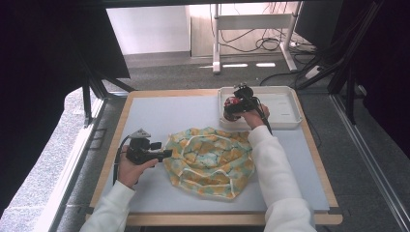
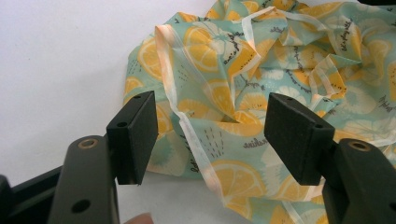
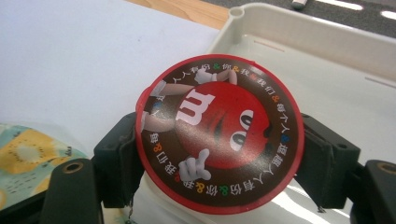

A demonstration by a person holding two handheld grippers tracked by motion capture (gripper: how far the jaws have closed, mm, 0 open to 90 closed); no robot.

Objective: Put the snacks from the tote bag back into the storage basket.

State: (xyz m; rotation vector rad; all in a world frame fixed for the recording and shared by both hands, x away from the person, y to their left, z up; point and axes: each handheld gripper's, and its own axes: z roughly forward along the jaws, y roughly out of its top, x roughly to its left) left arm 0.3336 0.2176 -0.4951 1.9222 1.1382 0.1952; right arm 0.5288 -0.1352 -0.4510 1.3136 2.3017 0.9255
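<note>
Right gripper (image 3: 219, 154) — jaws clamped on both sides of a round red-lidded candy tub (image 3: 219, 135), held over the white tray (image 3: 299, 37). Left gripper (image 2: 210, 140) — jaws spread wide, unclosed, at the lemon-print cloth (image 2: 261, 88) heaped mid-table.

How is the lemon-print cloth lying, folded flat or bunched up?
Bunched up. The cloth sits in a rumpled heap on the table, with creases and its white hem looping across it.

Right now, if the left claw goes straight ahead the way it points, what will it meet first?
Most likely the lemon-print cloth: the open left claw points at its white-edged fold, which lies just ahead, though depth is unclear.
</note>
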